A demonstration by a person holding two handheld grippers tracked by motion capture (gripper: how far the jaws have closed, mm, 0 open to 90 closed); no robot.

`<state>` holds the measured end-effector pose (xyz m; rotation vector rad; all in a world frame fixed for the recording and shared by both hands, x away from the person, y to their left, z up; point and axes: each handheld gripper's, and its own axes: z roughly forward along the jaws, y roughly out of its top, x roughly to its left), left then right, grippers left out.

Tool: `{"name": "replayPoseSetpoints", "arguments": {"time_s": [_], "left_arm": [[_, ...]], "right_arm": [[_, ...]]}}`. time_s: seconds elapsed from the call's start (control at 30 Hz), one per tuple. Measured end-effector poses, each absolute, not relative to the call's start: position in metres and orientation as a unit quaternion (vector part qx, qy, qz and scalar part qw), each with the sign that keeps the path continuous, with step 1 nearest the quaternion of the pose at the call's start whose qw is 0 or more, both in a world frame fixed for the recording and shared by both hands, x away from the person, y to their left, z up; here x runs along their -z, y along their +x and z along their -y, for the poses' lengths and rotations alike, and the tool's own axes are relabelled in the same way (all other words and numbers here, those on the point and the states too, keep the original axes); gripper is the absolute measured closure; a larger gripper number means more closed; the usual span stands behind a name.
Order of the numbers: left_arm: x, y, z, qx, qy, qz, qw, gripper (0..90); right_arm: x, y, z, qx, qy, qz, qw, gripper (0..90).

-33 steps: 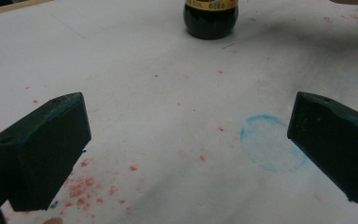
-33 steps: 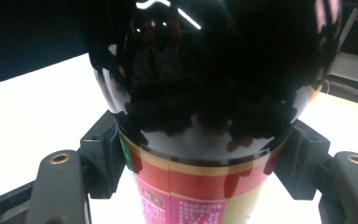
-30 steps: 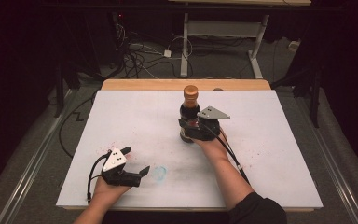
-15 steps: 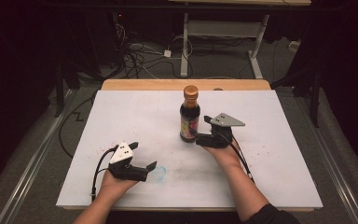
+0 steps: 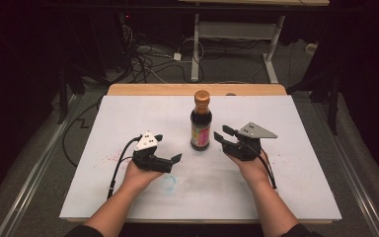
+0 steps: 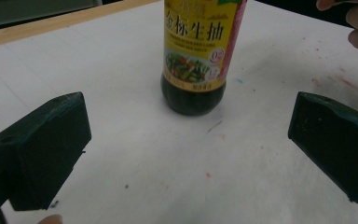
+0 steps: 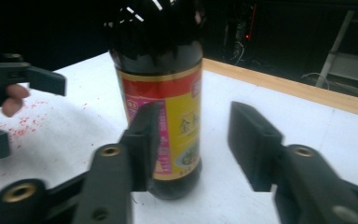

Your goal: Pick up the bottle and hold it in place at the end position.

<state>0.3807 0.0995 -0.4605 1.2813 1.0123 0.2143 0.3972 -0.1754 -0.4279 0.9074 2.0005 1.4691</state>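
Glass is my guess for the bottle [image 5: 200, 121], and it looks full of dark sauce, so it should feel heavy for its size, stiff, and breakable if it tips. The glossy label [image 6: 200, 42] around the middle is likely slick under hard jaws. The best hold, I judge, is across the wide labelled body, low enough that the weight hangs steady; the narrow neck and cap [image 5: 202, 96] would give a shaky grip.

The bottle stands upright on the white table [image 5: 301, 197], towards its far middle. It sits between the two grippers. From the right gripper [image 5: 226, 134] it is just ahead and slightly to that gripper's own left, close but not touching; in the right gripper view the left jaw overlaps the label while the other jaw stands clear to the side. That gripper is spread wide and holds nothing. From the left gripper [image 5: 167, 146] the bottle is straight ahead and a little farther off, centred between the jaws in the left gripper view. Its jaws are also wide apart and empty.
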Motion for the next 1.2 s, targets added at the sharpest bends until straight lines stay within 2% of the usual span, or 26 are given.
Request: {"name": "replayPoseSetpoints", "arguments": {"time_s": [0.1,0.33,0.37,0.4,0.43,0.8,1.2], "left_arm": [[0.456,0.391,-0.09,-0.089,0.57,-0.447,0.683,0.0],[0.443,0.409,-0.068,-0.08,0.575,-0.437,0.687,0.0],[0.442,0.412,-0.064,-0.08,0.576,-0.434,0.688,0.0],[0.441,0.414,-0.061,-0.079,0.578,-0.432,0.688,0.0],[0.44,0.416,-0.058,-0.076,0.58,-0.431,0.687,0.0],[0.435,0.438,-0.03,-0.065,0.586,-0.427,0.685,1.2],[0.438,0.443,-0.021,-0.068,0.59,-0.417,0.688,14.6]], "right_arm": [[0.424,0.396,0.181,-0.544,0.336,-0.727,0.25,67.9],[0.419,0.395,0.184,-0.541,0.345,-0.721,0.262,79.4],[0.416,0.394,0.184,-0.542,0.344,-0.719,0.266,85.0],[0.416,0.394,0.184,-0.542,0.344,-0.719,0.266,85.0],[0.413,0.394,0.183,-0.542,0.339,-0.719,0.271,89.0],[0.397,0.397,0.179,-0.552,0.318,-0.72,0.277,90.0],[0.382,0.401,0.167,-0.552,0.311,-0.724,0.272,90.0]]}}
